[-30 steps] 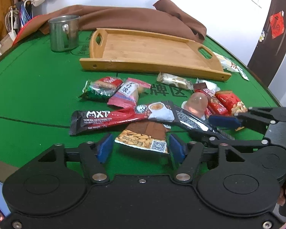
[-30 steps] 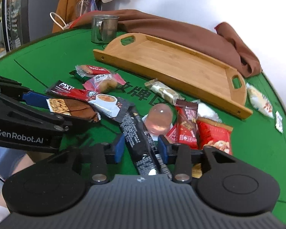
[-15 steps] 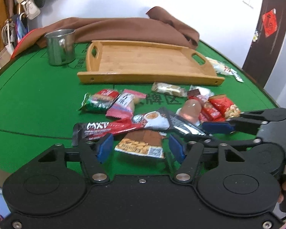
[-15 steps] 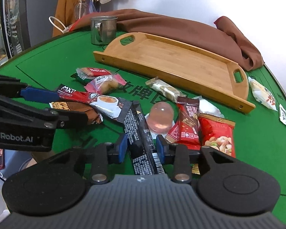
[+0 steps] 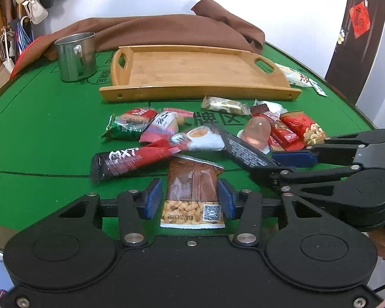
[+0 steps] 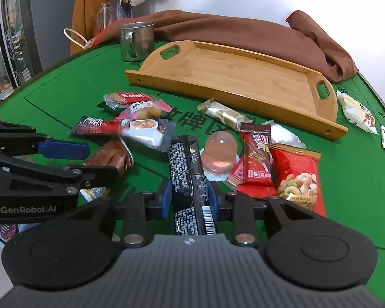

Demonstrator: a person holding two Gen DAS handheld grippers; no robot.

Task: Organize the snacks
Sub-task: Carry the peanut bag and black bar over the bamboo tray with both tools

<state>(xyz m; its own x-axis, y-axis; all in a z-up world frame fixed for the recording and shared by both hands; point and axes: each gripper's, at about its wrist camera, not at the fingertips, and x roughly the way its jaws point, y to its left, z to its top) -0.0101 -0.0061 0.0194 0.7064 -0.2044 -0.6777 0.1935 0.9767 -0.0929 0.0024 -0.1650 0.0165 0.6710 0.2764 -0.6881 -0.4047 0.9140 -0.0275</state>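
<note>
Pads of the left hand-held gripper [image 5: 190, 201] are squeezing the brown peanut packet [image 5: 192, 192]. The right hand-held gripper [image 6: 190, 200] is pinching the black bar [image 6: 190, 179]. Both are picking snacks for the wooden tray [image 5: 192, 91], sitting bare beyond the pile with room inside.

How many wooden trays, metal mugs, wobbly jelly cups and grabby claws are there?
wooden tray: 1
metal mug: 1
jelly cup: 1
grippers: 2, the left gripper shut on the almond packet, the right gripper shut on the black bar
Total: 5
</note>
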